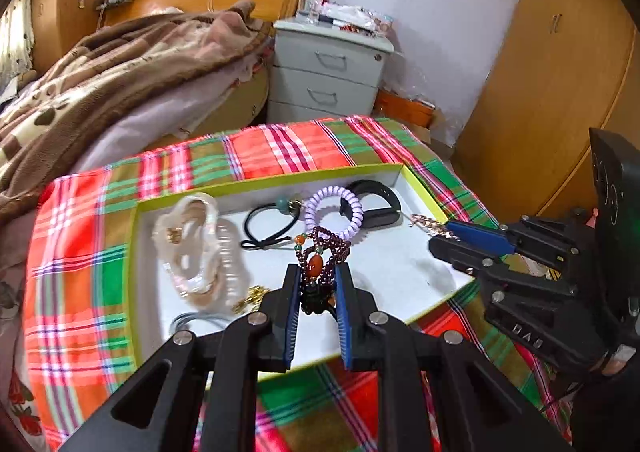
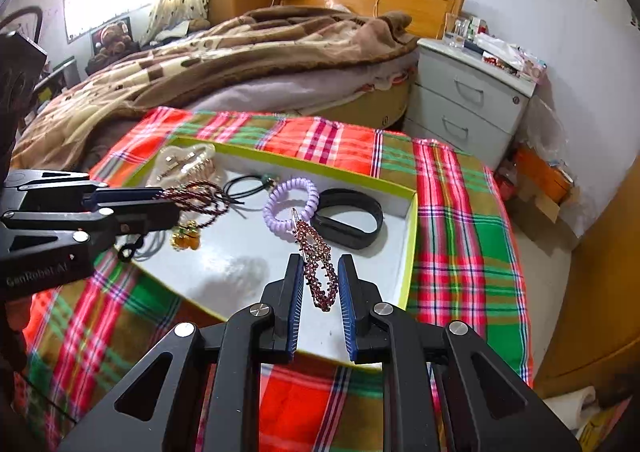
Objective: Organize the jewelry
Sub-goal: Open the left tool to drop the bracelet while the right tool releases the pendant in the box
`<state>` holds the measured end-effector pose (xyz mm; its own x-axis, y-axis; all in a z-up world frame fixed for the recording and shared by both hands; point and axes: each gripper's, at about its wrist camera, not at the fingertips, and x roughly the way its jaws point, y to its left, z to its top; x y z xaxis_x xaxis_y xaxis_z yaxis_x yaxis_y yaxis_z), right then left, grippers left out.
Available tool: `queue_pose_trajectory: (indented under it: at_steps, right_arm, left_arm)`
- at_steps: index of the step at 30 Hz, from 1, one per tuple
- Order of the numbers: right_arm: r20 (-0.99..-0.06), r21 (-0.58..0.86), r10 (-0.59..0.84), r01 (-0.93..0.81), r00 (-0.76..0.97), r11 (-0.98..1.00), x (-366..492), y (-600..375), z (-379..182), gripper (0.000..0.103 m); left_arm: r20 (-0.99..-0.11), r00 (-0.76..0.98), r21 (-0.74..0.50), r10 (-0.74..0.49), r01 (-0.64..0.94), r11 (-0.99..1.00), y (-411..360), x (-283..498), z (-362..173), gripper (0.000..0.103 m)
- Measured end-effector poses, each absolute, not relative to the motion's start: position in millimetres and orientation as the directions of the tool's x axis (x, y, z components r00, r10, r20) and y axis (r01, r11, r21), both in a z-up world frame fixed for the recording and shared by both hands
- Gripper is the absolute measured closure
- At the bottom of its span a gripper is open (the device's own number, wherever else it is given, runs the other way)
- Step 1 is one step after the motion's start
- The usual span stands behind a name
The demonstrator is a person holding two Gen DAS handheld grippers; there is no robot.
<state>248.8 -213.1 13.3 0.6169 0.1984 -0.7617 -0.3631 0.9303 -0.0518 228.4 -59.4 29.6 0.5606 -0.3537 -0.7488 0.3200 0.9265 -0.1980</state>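
A shallow white box with a lime rim (image 1: 280, 181) (image 2: 412, 220) lies on a plaid cloth. My left gripper (image 1: 318, 272) is shut on a dark red bead bracelet (image 1: 328, 248) with an orange stone and holds it over the box; it also shows in the right wrist view (image 2: 196, 194). My right gripper (image 2: 319, 266) is shut on a rhinestone hair clip (image 2: 316, 256), held above the box's right part. In the box lie a purple coil hair tie (image 1: 334, 212) (image 2: 290, 200), a black band (image 1: 372, 202) (image 2: 348, 222), a black elastic tie (image 1: 266, 226) and pale claw clips (image 1: 200, 248).
The plaid cloth (image 2: 464, 236) covers the table. Behind it are a bed with a brown blanket (image 1: 120, 64), a grey nightstand (image 1: 328, 72) with clutter on top, and wooden wardrobes (image 1: 560, 92) at the right. Gold trinkets (image 2: 186, 238) and a grey cord lie in the box.
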Motion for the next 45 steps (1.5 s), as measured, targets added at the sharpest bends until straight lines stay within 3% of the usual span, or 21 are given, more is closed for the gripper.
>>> queue_pose_trajectory:
  at_steps: [17,30,37,40,45]
  right_arm:
    - [-0.809,-0.141,0.103,-0.361,0.578,0.922,271.6,-210.6,-15.7,0.085]
    - [-0.82,-0.116,0.114,-0.358,0.561,0.926,276.3,-212.1,-22.5,0.085]
    - [-0.821,-0.088,0.135,-0.357,0.554,0.93,276.8,-212.2,-22.4,0.084]
    - [-0.821,-0.058,0.157,-0.354,0.548,0.933,276.8,-214.1,-21.6,0.084]
    - [-0.816,-0.039,0.172,-0.349,0.552,0.936,275.5,-216.1,-18.6,0.068]
  left_arm:
    - [-0.796,0.517,-0.171,-0.316,0.308,0.936,-75.0,253.5,-2.2,0.085]
    - [-0.814,0.494,-0.178,-0.306,0.288,0.941,-74.1,261.0,-13.2,0.082]
    - [-0.817,0.497,-0.168,-0.293,0.281,0.945,-73.1,260.6,-13.2,0.077]
    - [-0.819,0.493,-0.171,-0.293,0.278,0.945,-72.6,260.8,-13.3,0.071]
    - [-0.817,0.499,-0.166,-0.289,0.276,0.947,-71.0,258.8,-10.1,0.07]
